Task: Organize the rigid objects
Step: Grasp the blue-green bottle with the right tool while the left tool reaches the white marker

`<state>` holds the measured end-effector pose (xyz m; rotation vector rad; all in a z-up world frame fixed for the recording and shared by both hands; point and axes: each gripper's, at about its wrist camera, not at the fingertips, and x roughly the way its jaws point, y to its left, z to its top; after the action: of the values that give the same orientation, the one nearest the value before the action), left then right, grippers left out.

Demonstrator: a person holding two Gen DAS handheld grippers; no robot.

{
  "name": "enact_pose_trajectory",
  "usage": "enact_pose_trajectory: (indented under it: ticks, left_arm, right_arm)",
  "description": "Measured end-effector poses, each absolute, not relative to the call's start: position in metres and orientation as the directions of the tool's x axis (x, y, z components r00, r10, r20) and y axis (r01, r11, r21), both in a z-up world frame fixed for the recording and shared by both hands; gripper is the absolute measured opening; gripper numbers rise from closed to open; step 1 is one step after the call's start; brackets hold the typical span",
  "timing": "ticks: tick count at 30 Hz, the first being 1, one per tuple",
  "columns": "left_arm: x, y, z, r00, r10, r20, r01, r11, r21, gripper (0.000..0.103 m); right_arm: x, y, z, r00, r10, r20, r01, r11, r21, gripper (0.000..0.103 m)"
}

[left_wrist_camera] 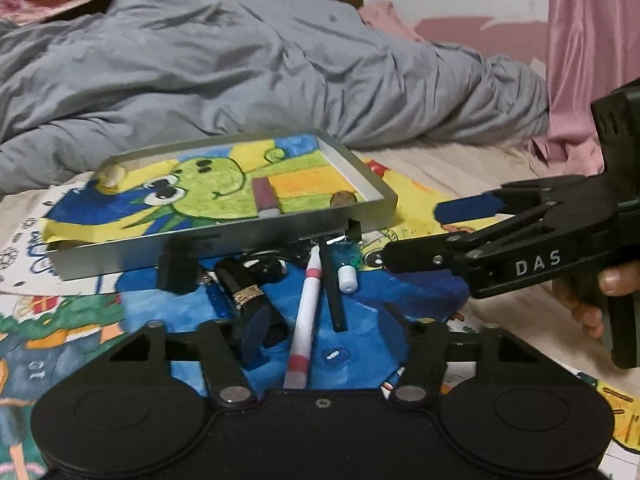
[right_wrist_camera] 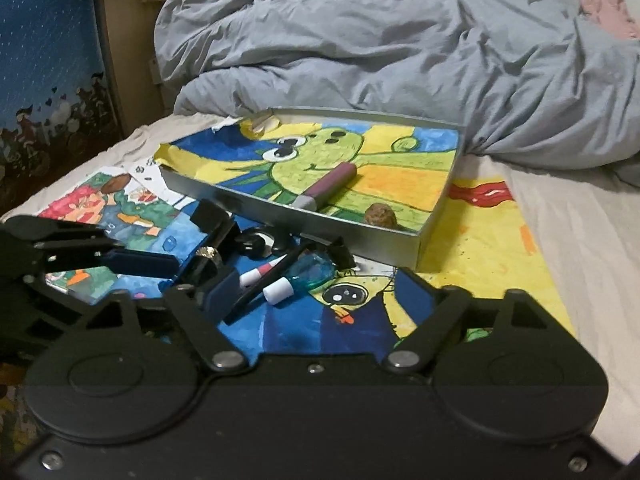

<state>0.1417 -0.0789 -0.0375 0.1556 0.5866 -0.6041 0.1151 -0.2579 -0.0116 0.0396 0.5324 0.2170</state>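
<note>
A silver tray (left_wrist_camera: 224, 240) lined with a frog drawing holds a purple tube (left_wrist_camera: 264, 196), a brown nut (left_wrist_camera: 343, 199) and a cream lump (left_wrist_camera: 112, 176). In front of it lie a black tube with a gold band (left_wrist_camera: 244, 292), a white-and-pink pen (left_wrist_camera: 308, 304), a black stick (left_wrist_camera: 334, 300) and a teal bottle with a white cap (left_wrist_camera: 346, 272). My left gripper (left_wrist_camera: 324, 332) is open over this pile, with the pen between its fingers. My right gripper (right_wrist_camera: 316, 292) is open too, reaching in from the right, with the white cap (right_wrist_camera: 278, 290) and the stick (right_wrist_camera: 256, 292) between its fingers.
Everything rests on colourful drawings (right_wrist_camera: 480, 248) spread over a bed. A rumpled grey duvet (right_wrist_camera: 400, 48) rises right behind the tray. A pink curtain (left_wrist_camera: 592, 40) hangs at the far right, and a blue wall panel (right_wrist_camera: 44, 40) stands at the left. A hand (left_wrist_camera: 600, 296) holds the right gripper's handle.
</note>
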Motion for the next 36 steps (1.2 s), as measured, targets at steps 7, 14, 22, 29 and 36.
enact_pose_trajectory:
  ticks: [7, 14, 22, 29, 36]
  left_arm:
    - [0.164, -0.087, -0.039, 0.632, -0.493, -0.598, 0.588, 0.808, -0.045, 0.041]
    - [0.171, -0.079, -0.037, 0.605, -0.502, -0.618, 0.588, 0.805, -0.079, 0.036]
    - [0.175, -0.083, -0.036, 0.573, -0.490, -0.657, 0.600, 0.797, -0.071, 0.032]
    - [0.180, -0.086, -0.046, 0.549, -0.469, -0.692, 0.564, 0.819, -0.109, 0.031]
    - [0.172, -0.086, -0.050, 0.571, -0.427, -0.701, 0.502, 0.857, -0.113, 0.018]
  right_arm:
    - [0.139, -0.253, -0.023, 0.812, 0.254, -0.525, -0.221, 0.967, 0.126, 0.061]
    - [0.161, -0.244, -0.034, 0.798, 0.261, -0.543, -0.233, 0.965, 0.121, 0.050]
    - [0.179, -0.252, -0.039, 0.791, 0.283, -0.542, -0.230, 0.959, 0.164, 0.046]
    - [0.180, -0.248, -0.037, 0.746, 0.282, -0.604, -0.289, 0.953, 0.089, 0.041]
    - [0.178, -0.240, -0.038, 0.753, 0.268, -0.601, -0.295, 0.954, 0.055, 0.044]
